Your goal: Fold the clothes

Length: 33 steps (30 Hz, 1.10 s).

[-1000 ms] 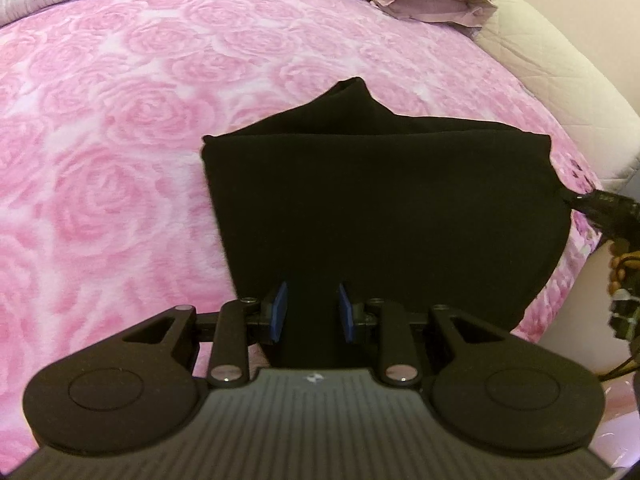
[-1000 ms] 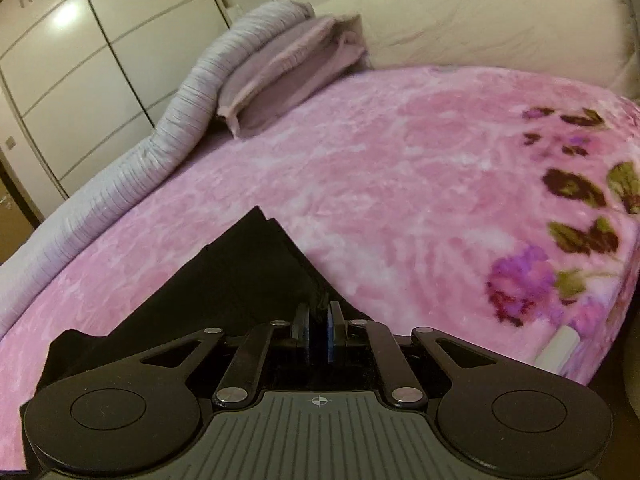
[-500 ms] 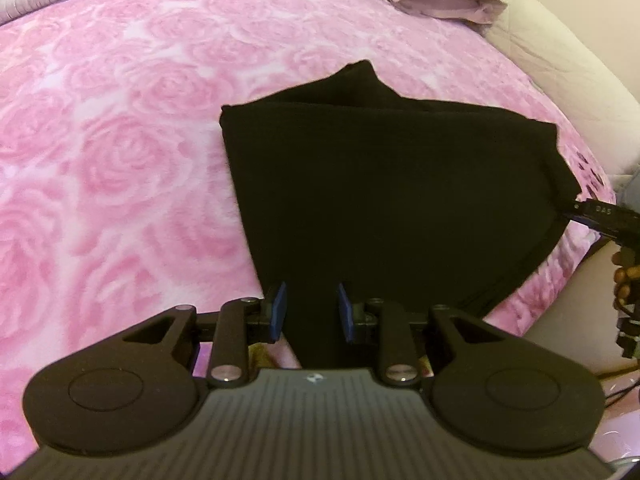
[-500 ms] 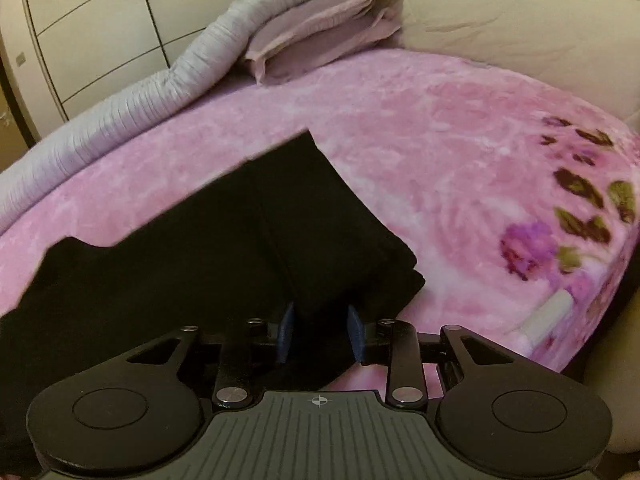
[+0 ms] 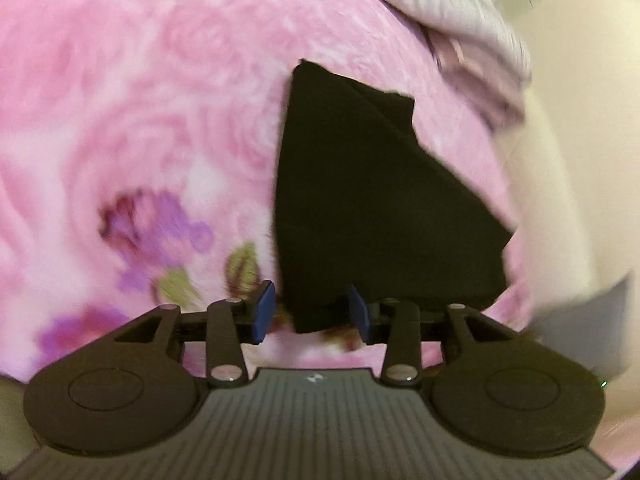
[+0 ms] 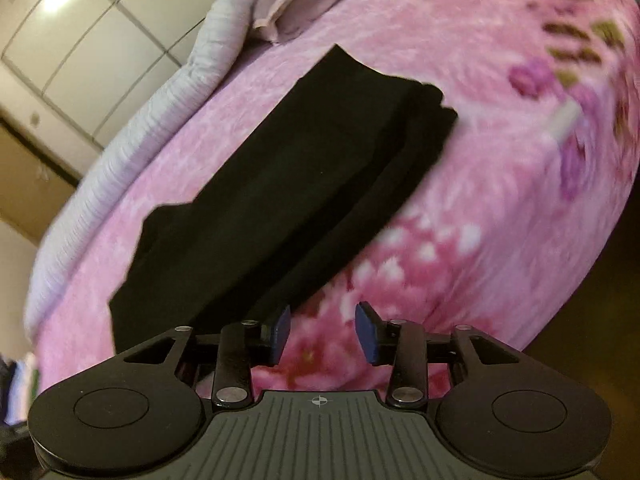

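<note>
Black garment lies folded on the pink bed, both grippers letting go.
The left gripper [image 5: 311,312] is opening, the black garment [image 5: 372,200] corner loose between its pads; the right gripper [image 6: 323,330] is opening over bare pink blanket [image 6: 480,200], the garment just left of it.

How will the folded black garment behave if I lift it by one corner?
Probably floppy: the black garment lies limp in soft stacked layers on the pink blanket, so the folds would likely fall open. It looks thin, so likely light. The plush blanket may drag on it if pushed.
</note>
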Available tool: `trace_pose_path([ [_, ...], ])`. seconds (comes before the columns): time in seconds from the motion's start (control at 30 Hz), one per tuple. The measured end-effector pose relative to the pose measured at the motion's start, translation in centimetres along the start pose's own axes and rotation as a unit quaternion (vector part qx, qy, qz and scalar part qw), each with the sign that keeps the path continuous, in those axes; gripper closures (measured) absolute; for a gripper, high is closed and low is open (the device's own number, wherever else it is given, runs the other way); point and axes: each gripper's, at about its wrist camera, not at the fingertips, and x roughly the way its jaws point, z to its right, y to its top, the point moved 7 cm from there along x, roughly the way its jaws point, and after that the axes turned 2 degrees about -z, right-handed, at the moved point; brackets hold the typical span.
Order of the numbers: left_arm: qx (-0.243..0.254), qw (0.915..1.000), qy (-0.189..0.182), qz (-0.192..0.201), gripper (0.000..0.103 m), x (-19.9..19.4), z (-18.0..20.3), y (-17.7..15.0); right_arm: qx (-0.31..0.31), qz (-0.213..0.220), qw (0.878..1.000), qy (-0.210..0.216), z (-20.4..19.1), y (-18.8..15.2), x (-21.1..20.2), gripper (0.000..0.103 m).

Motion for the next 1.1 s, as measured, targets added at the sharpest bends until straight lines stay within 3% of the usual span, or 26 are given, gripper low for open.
trace_pose_path([
  [0.1, -0.043, 0.9988, -0.021, 0.008, 0.068, 1.1, -0.6, 0.3, 0.016, 0.003, 1.000, 0.011, -0.2, 0.2, -0.1, 0.061],
  [0.13, -0.058, 0.9979, -0.028, 0.011, 0.078, 1.5, -0.9, 0.4, 0.015, 0.002, 1.000, 0.011, -0.2, 0.3, -0.1, 0.061],
  [0.17, -0.031, 0.9993, -0.013, 0.018, 0.091, 1.3, -0.5, 0.4, 0.013, 0.000, 1.000, 0.009, -0.2, 0.4, 0.0, 0.061],
  [0.2, 0.001, 0.9997, 0.005, 0.026, 0.095, 1.1, 0.0, 0.4, 0.009, -0.002, 1.000, 0.006, -0.3, 0.5, 0.1, 0.061],
  [0.27, 0.073, 0.9952, 0.054, 0.036, 0.095, 0.9, 0.9, 0.2, -0.007, -0.003, 1.000, -0.017, -0.1, 0.4, 0.0, 0.061],
  [0.3, 0.114, 0.9891, 0.086, 0.038, 0.095, 0.9, 1.3, 0.0, -0.018, -0.003, 0.999, -0.031, -0.1, 0.2, -0.1, 0.061],
  [0.43, 0.158, 0.9774, 0.135, 0.042, 0.086, 0.9, 2.1, -0.5, -0.075, 0.000, 0.994, -0.081, -0.4, -0.4, 0.0, 0.061],
  [0.47, 0.176, 0.9700, 0.161, 0.048, 0.078, 0.4, 2.8, -0.7, -0.091, 0.000, 0.992, -0.088, -0.8, -0.6, -0.1, 0.061],
  [0.57, 0.250, 0.9346, 0.242, 0.074, 0.068, -1.3, 5.1, -1.7, -0.145, 0.004, 0.984, -0.099, -2.5, -1.2, -0.8, 0.060],
  [0.6, 0.260, 0.9305, 0.246, 0.077, 0.066, -1.6, 5.6, -2.2, -0.164, 0.006, 0.981, -0.104, -3.1, -1.4, -1.2, 0.060],
  [0.8, 0.299, 0.9125, 0.267, 0.082, 0.064, -2.8, 7.9, -5.2, -0.225, 0.016, 0.965, -0.132, -5.0, -2.7, -2.9, 0.051],
  [1.1, 0.316, 0.9077, 0.261, 0.091, 0.064, -5.2, 8.9, -9.6, -0.240, 0.010, 0.962, -0.132, -4.8, -5.8, -6.0, 0.051],
])
